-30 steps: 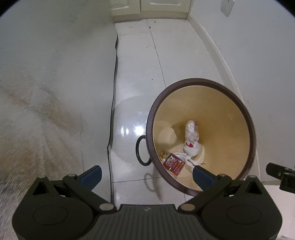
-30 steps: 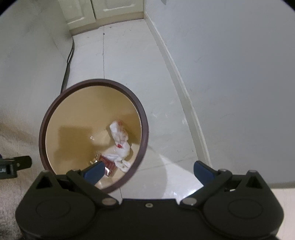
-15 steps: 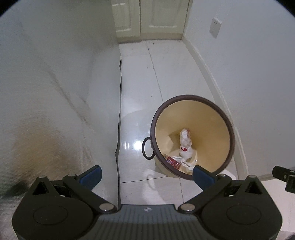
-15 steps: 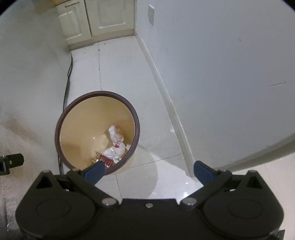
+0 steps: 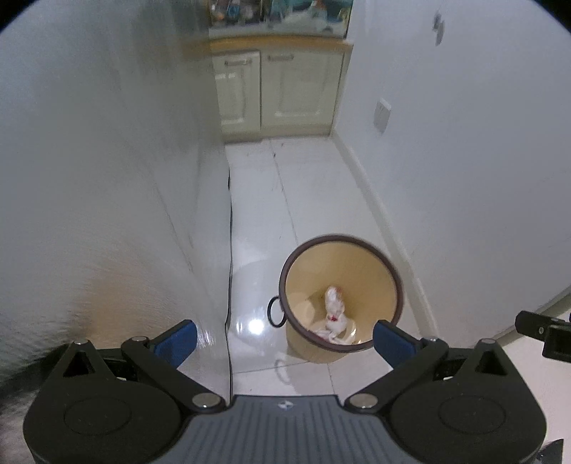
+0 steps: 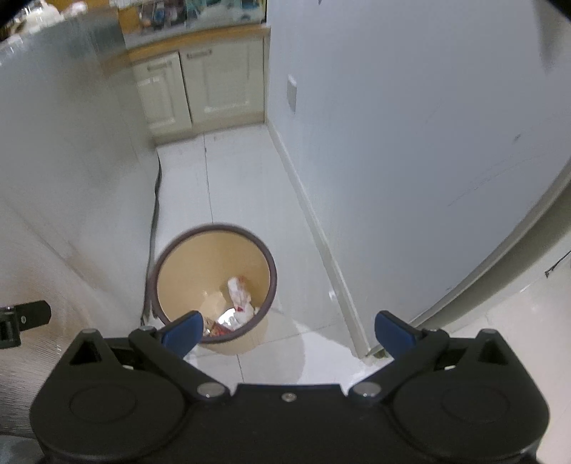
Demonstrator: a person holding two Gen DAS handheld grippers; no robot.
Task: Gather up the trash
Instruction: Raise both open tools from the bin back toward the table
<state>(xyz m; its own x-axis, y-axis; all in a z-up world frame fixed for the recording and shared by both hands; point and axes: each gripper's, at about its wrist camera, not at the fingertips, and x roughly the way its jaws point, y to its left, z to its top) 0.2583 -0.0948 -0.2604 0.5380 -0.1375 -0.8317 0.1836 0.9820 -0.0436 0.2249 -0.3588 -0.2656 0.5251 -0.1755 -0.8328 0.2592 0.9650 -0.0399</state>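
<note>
Bin [image 5: 357, 264] upright, mouth up; crumpled trash [image 5: 334, 314] inside, apparently lengthwise away.

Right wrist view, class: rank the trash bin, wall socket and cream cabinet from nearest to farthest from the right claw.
1. Trash bin, on the floor, ahead-left of the right claw.
2. Wall socket, on the right wall.
3. Cream cabinet, at the far end.

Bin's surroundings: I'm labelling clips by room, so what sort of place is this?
Probably a narrow kitchen passage at home: cream cabinets under a cluttered counter at the far end, glossy white floor tiles, and a bin holding trash beside the wall.
</note>
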